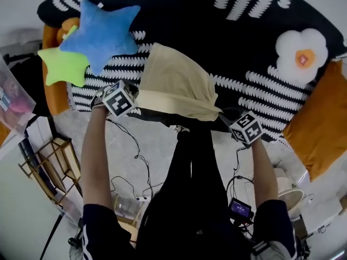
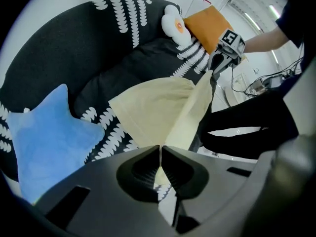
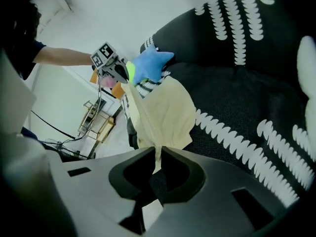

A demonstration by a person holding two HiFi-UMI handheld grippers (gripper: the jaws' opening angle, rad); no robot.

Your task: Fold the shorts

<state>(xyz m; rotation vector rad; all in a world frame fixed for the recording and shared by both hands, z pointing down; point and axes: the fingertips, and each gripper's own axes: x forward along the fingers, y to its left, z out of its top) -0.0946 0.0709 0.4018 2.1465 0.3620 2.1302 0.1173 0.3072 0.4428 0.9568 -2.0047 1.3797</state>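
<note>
Pink and blue things, too blurred to name, lie in a clear bin (image 1: 12,99) far to the left of the left gripper (image 1: 135,95). Just beyond that gripper, a green star cushion (image 1: 62,66) and a blue star cushion (image 1: 100,34) rest on the black sofa (image 1: 217,42). The left gripper is clenched on one corner of the cream shorts (image 1: 176,85). The shorts hang stretched between both grippers, and their far part lies on the sofa seat. The right gripper (image 1: 222,116) pinches the other corner tight. Beyond it and to its right sit an egg cushion (image 1: 301,53) and an orange cushion (image 1: 320,129).
</note>
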